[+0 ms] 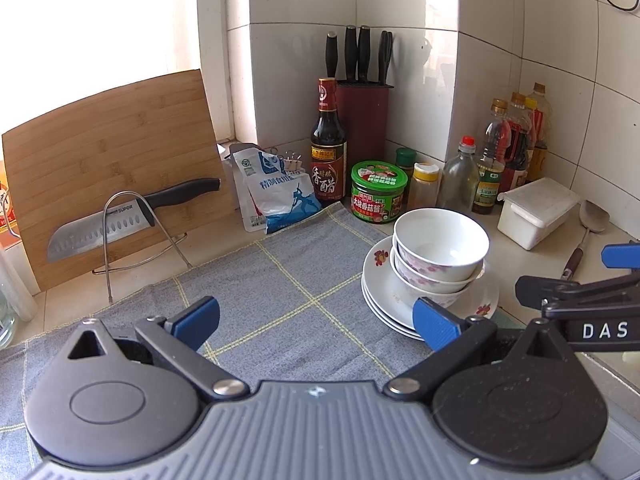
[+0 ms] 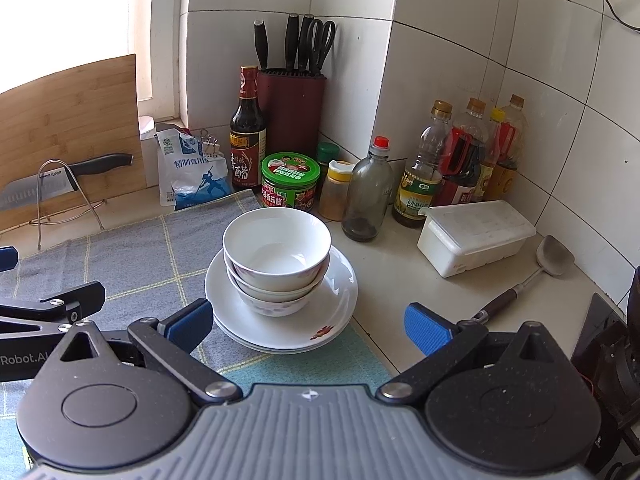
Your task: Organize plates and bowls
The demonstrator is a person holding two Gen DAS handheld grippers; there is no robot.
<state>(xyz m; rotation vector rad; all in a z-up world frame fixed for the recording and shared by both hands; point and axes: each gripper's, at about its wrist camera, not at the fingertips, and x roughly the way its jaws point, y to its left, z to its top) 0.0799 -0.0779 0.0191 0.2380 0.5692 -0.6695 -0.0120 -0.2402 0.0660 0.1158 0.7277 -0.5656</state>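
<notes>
Three white bowls with pink flower prints (image 1: pixel 440 256) (image 2: pixel 277 258) sit nested on a stack of white plates (image 1: pixel 380 280) (image 2: pixel 340 300), at the right edge of a grey checked cloth (image 1: pixel 280 280) (image 2: pixel 132 256). My left gripper (image 1: pixel 316 322) is open above the cloth, the stack just beyond its right fingertip. My right gripper (image 2: pixel 308 326) is open too, low and close in front of the plates, its fingers either side of the stack's near rim without touching it. Each gripper shows in the other's view at the frame edge.
Behind the stack stand a green-lidded jar (image 1: pixel 379 192) (image 2: pixel 290 184), sauce bottles (image 2: pixel 460 164), a vinegar bottle (image 1: pixel 328 144) and a knife block (image 2: pixel 292 108). A white lidded box (image 2: pixel 476 236) and a ladle (image 2: pixel 532 276) lie at right. A cutting board with a knife on a wire rack (image 1: pixel 120 216) stands at left.
</notes>
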